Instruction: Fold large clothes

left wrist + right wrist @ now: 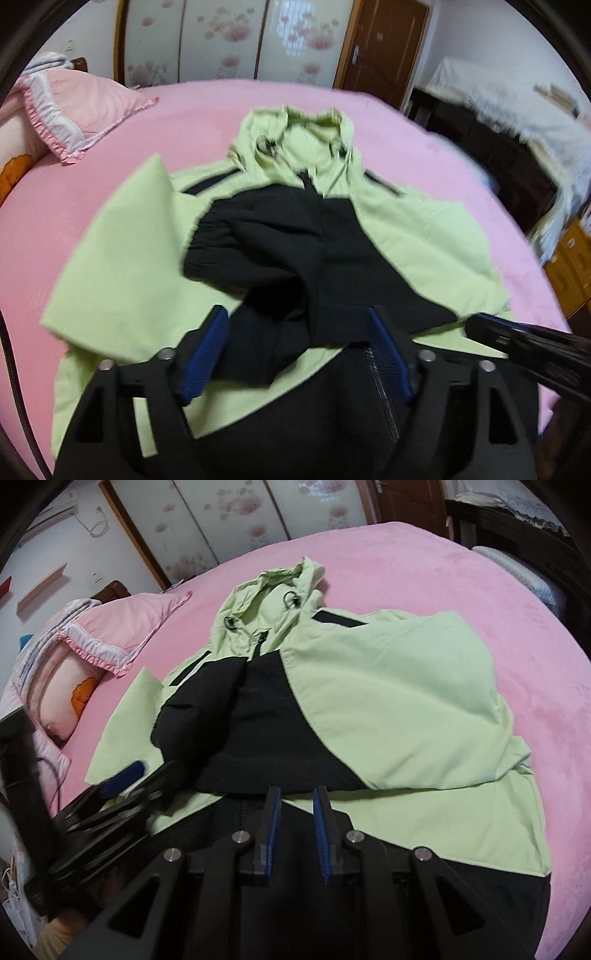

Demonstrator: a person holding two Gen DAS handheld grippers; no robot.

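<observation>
A pink bed [369, 122] carries the jacket [406, 229], hood away; left tool [295, 332] released above its hem, right tool [297, 805] narrowly parted, empty.

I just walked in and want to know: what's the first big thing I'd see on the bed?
A big light-green and black hooded jacket lies spread across the middle of the pink bed, with its sleeves folded over its front. A pink frilly pillow sits at the bed's far left corner. Near the jacket's bottom hem, the left tool is open, with nothing gripped.
</observation>
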